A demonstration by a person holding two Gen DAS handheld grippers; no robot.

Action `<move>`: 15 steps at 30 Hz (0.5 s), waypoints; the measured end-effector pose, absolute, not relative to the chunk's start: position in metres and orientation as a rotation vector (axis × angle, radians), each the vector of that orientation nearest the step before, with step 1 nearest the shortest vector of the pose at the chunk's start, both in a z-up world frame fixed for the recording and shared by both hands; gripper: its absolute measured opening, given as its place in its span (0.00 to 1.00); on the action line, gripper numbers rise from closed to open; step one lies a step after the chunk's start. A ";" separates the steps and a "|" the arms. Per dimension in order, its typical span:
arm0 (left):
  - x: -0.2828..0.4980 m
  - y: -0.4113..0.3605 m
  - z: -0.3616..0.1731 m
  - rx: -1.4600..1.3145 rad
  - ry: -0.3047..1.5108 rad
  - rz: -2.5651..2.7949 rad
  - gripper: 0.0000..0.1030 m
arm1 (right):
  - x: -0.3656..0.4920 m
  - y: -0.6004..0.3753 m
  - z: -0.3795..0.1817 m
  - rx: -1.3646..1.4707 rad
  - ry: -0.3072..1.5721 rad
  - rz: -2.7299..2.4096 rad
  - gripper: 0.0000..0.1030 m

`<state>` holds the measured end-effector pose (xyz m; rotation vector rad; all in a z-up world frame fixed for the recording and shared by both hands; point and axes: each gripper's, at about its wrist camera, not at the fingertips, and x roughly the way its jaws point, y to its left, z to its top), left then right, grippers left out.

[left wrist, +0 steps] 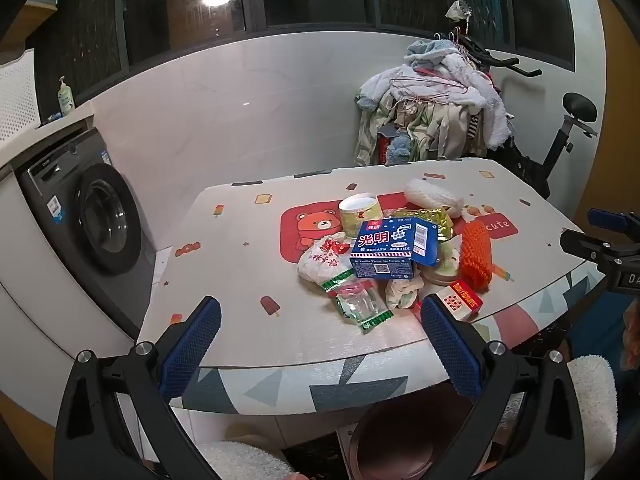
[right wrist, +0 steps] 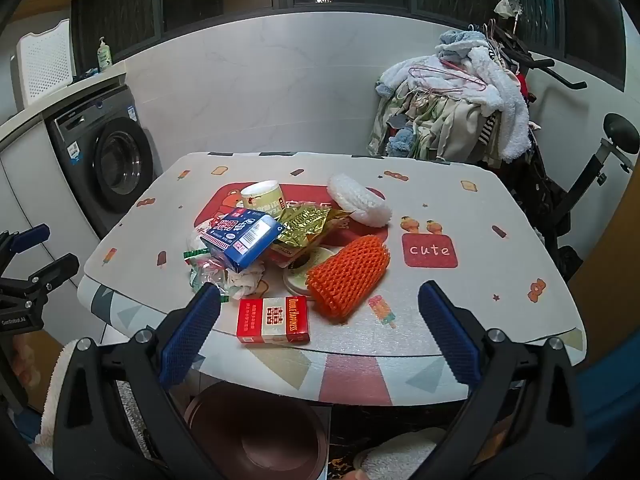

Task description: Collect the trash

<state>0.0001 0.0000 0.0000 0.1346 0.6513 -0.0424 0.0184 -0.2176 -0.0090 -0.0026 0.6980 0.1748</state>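
Note:
A pile of trash lies on the table point(left wrist: 240, 240): a blue ice-cream box point(left wrist: 390, 246) point(right wrist: 242, 238), an orange foam net point(left wrist: 476, 256) point(right wrist: 348, 276), a red cigarette pack point(right wrist: 274, 322) point(left wrist: 462, 300), a paper cup point(left wrist: 359, 214) point(right wrist: 262, 198), a gold wrapper point(right wrist: 308, 224), a white foam net point(right wrist: 358, 200) and a clear green-edged wrapper point(left wrist: 360, 304). My left gripper point(left wrist: 320, 344) is open and empty at the table's near edge, before the pile. My right gripper point(right wrist: 320, 340) is open and empty, with the cigarette pack just ahead between its fingers.
A brown bin point(right wrist: 256, 432) point(left wrist: 404, 440) stands on the floor under the table's near edge. A washing machine point(left wrist: 96, 216) is at the left. A clothes-draped exercise bike point(right wrist: 460, 108) stands behind the table at the right.

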 end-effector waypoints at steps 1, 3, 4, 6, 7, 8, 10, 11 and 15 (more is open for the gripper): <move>0.000 0.000 0.000 0.137 0.650 -0.042 0.95 | 0.018 -0.218 -0.009 -0.003 0.698 0.175 0.95; 0.000 0.000 0.000 0.136 0.653 -0.044 0.95 | 0.019 -0.218 -0.009 -0.003 0.700 0.174 0.95; 0.000 0.000 0.000 0.137 0.650 -0.042 0.95 | 0.019 -0.218 -0.009 -0.001 0.701 0.175 0.95; 0.000 0.000 0.000 0.138 0.651 -0.042 0.95 | 0.018 -0.217 -0.008 -0.004 0.698 0.175 0.95; 0.000 0.000 0.000 0.138 0.651 -0.043 0.95 | 0.018 -0.217 -0.008 -0.006 0.698 0.174 0.95; 0.000 0.000 0.000 0.138 0.651 -0.043 0.95 | 0.018 -0.217 -0.008 -0.008 0.698 0.174 0.95; 0.000 0.000 0.000 0.138 0.652 -0.043 0.95 | 0.018 -0.217 -0.008 -0.011 0.698 0.171 0.95; 0.000 0.000 0.000 0.138 0.651 -0.043 0.95 | 0.018 -0.218 -0.008 -0.012 0.698 0.170 0.95; 0.000 0.000 0.000 0.140 0.650 -0.042 0.95 | 0.020 -0.218 -0.007 -0.010 0.698 0.170 0.95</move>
